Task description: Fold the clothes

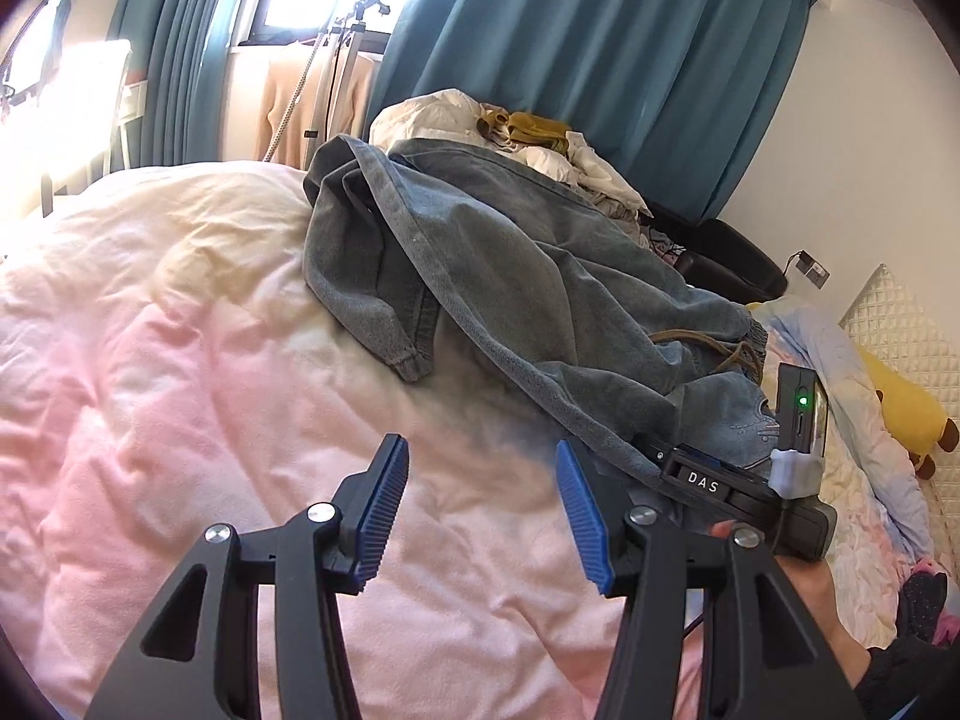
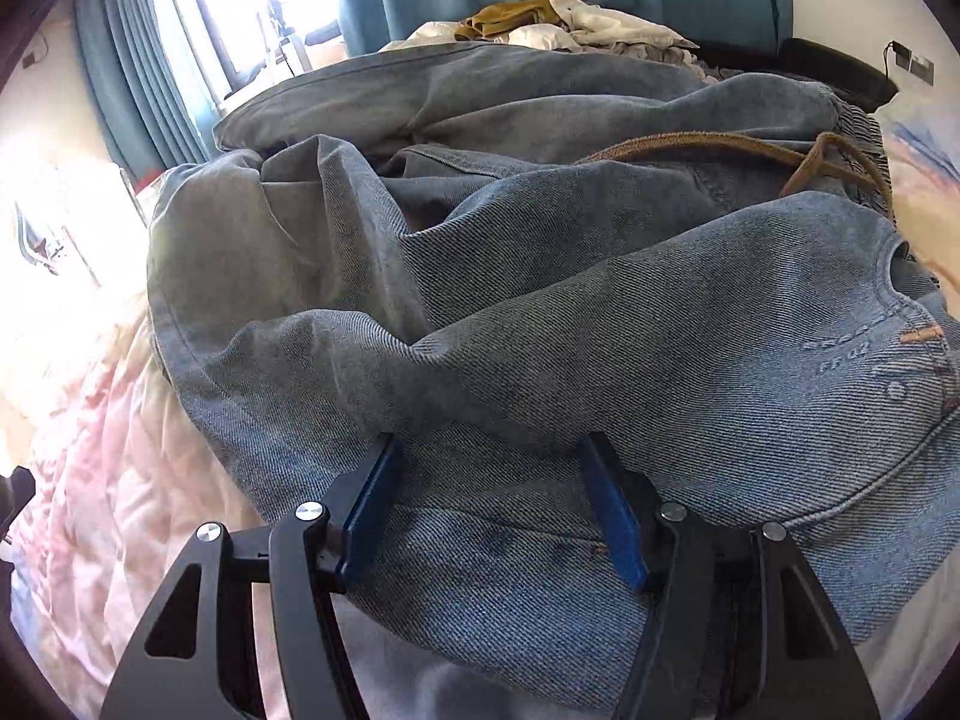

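Note:
Crumpled blue-grey denim jeans [image 1: 516,276] with a brown drawstring [image 2: 750,147] lie on a pink and white duvet [image 1: 180,360]. My left gripper [image 1: 480,447] is open and hovers over bare duvet, just short of the jeans' near edge, with nothing between its fingers. My right gripper [image 2: 489,441] is open too. Its blue pads [image 2: 612,510] stand wide apart with the near edge of the jeans [image 2: 540,312] lying between them and the tips pushed against a denim fold. In the left wrist view the right gripper's body [image 1: 708,483] shows beside the jeans, held by a hand.
A heap of white and mustard clothes [image 1: 528,138] lies beyond the jeans, in front of teal curtains [image 1: 600,60]. A black seat [image 1: 732,258] stands at the right, and a yellow plush toy [image 1: 900,402] lies by the quilted headboard. A peach garment [image 1: 312,102] hangs by the window.

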Tool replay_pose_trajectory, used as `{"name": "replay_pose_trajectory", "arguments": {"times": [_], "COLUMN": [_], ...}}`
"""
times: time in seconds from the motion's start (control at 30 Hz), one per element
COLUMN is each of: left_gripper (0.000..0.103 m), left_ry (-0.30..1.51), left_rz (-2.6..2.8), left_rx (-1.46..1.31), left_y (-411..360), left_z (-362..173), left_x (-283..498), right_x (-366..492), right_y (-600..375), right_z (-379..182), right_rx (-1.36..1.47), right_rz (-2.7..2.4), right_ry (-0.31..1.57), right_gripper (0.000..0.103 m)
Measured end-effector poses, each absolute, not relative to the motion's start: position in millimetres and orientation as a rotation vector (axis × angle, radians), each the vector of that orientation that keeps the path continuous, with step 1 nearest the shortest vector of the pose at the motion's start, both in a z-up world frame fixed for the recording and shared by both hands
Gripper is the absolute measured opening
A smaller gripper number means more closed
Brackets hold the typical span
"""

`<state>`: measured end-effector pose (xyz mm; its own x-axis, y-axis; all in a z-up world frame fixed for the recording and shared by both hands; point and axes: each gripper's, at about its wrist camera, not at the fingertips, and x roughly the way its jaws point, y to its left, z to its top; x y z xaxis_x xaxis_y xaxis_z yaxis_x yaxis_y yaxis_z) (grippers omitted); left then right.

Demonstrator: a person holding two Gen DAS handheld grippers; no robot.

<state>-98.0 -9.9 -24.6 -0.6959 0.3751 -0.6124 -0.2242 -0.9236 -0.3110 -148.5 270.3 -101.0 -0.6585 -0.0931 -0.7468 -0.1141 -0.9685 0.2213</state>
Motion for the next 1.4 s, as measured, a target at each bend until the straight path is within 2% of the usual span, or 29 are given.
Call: {"name": "replay_pose_trajectory", "arguments": {"times": [0.17,0.37,0.53,0.93,0.97,1.0,1.07,1.1,1.17,1.3,1.4], "left_gripper": [0.053,0.053,0.053,0.053,0.053,0.053,0.053,0.053,0.053,0.053,0.053], "left_ry": [-0.327,-0.390,-0.463,-0.429,-0.428,-0.428,-0.457,-0.473,-0.500,-0.585,-0.644], "left_rz": [2.624,2.663,2.679,2.794,2.795,2.796,2.775,2.773,2.775,2.752,2.730], "left_rx": [-0.989,-0.946,-0.991,-0.949,-0.958,-0.967,-0.984,-0.977,-0.963,-0.933,-0.918], "left_y": [-17.9,-39.8,-57.9,-82.8,-83.1,-83.5,-85.8,-87.2,-90.1,-95.8,-98.9], "left_z": [-8.9,6.7,6.0,-4.3,-7.5,-10.6,-15.2,-15.7,-16.0,-14.1,-12.8], "left_x": [-89.0,-81.2,-77.1,-86.1,-88.9,-91.6,-95.6,-97.1,-100.9,-105.9,-106.0], "right_x": [-120.4,-103.3,-134.4,-270.0,-279.6,-289.1,-307.8,-311.1,-306.5,-281.3,-247.8], "right_y": [264.3,228.4,190.7,65.4,60.6,55.8,46.5,48.8,58.8,71.0,72.9], "right_z": [-73.4,-35.7,-16.5,-29.6,-34.8,-39.9,-50.4,-55.8,-52.0,-27.4,1.9], "right_rx": [-1.196,-1.073,-1.009,-1.134,-1.153,-1.170,-1.204,-1.204,-1.166,-1.130,-1.080], "right_rz": [2.919,3.054,3.123,3.165,3.137,3.109,3.052,3.032,3.033,3.077,3.130], "right_ry": [0.406,0.229,0.198,-0.151,-0.183,-0.214,-0.275,-0.273,-0.207,-0.153,-0.201], "right_gripper": [0.062,0.062,0.062,0.059,0.056,0.046,0.032,0.021,0.010,0.004,0.004]}}
